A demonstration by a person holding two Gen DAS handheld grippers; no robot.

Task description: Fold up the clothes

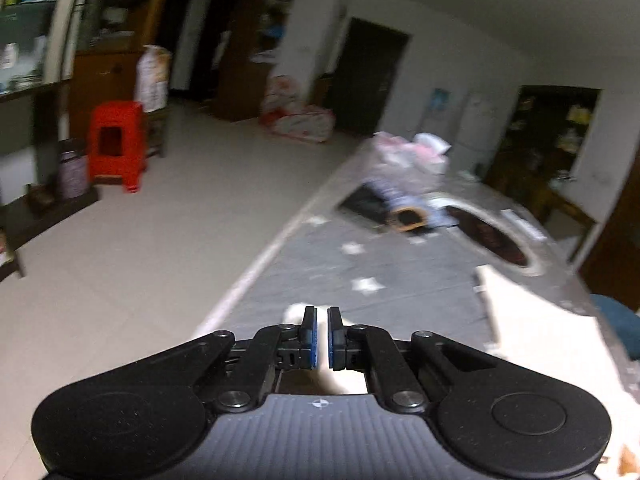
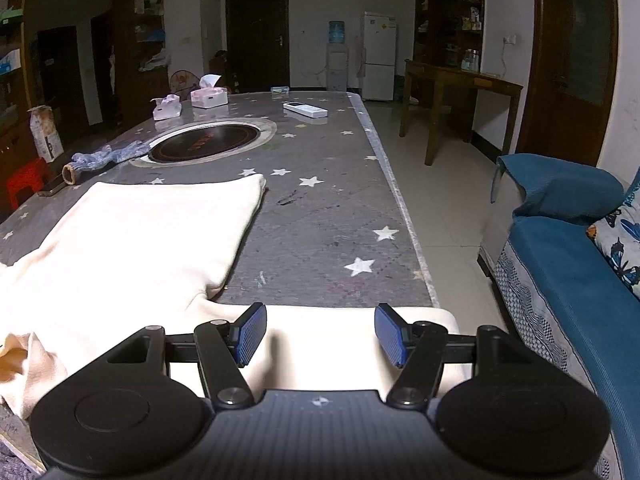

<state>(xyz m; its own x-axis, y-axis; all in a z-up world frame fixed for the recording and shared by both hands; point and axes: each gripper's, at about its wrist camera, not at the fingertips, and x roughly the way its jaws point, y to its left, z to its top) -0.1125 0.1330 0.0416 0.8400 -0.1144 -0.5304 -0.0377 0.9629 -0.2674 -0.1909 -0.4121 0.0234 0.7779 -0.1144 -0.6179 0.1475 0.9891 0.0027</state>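
A cream garment (image 2: 132, 248) lies spread on the grey star-patterned table (image 2: 320, 220). Part of it reaches under my right gripper (image 2: 320, 334), which is open with its blue pads wide apart above a cream sleeve or hem at the table's near edge. In the blurred left wrist view, my left gripper (image 1: 322, 338) is shut, its blue pads pinching a bit of the cream cloth (image 1: 294, 314). More of the garment (image 1: 540, 344) lies to its right.
A round dark inset (image 2: 208, 142) sits in the table's middle. A blue glove (image 2: 108, 158), tissue boxes (image 2: 208, 96) and a white remote (image 2: 306, 109) lie beyond. A blue sofa (image 2: 568, 272) stands right, a red stool (image 1: 116, 142) left on the floor.
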